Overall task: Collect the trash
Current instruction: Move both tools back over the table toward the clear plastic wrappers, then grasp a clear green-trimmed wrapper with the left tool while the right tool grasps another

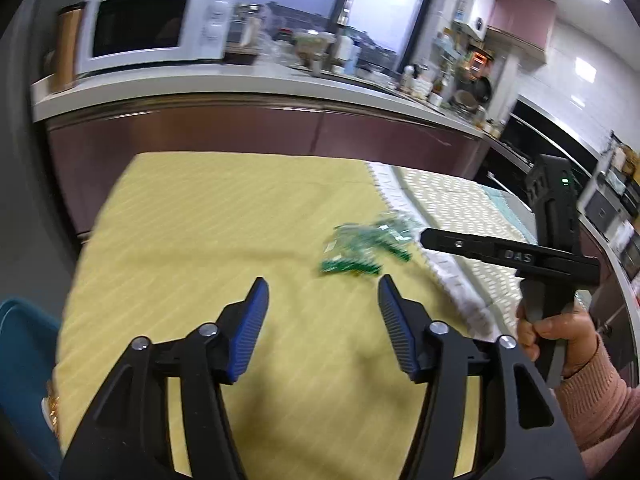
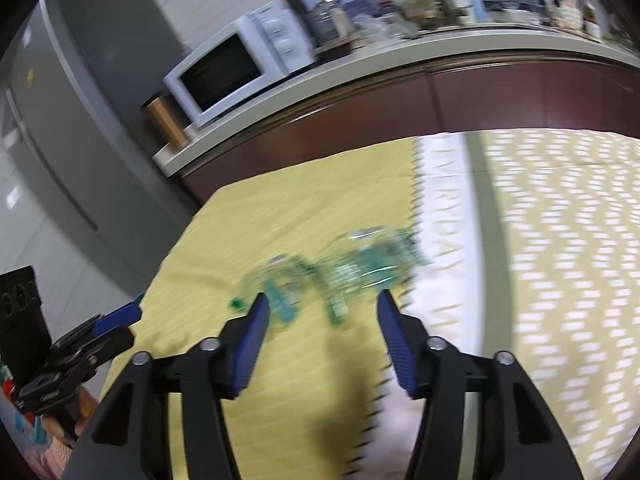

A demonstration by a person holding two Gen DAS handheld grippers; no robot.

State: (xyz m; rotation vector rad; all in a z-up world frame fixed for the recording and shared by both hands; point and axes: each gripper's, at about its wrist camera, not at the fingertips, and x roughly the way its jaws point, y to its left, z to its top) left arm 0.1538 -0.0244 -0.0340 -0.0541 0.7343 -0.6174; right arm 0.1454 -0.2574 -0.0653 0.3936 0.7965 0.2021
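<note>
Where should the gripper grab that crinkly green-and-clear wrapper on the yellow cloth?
Probably the puffed, crumpled middle of the wrapper, coming down from above. It lies loose on the yellow cloth, and its raised folds give the pads something to pinch. The flat edges would likely slip.

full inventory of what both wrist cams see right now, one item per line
wrapper: one, clear with green print, crumpled on the yellow cloth
yellow cloth: one, striped, covers the near table
patterned cloth: one, white and pale green, beside the yellow one
microwave: one, white, on the counter
canister: one, copper, left of the microwave
fridge: one, grey, past the counter end
bin: one, blue, left of table
left gripper: open, empty
right gripper: open, empty
hand: one, pink sleeve
</note>
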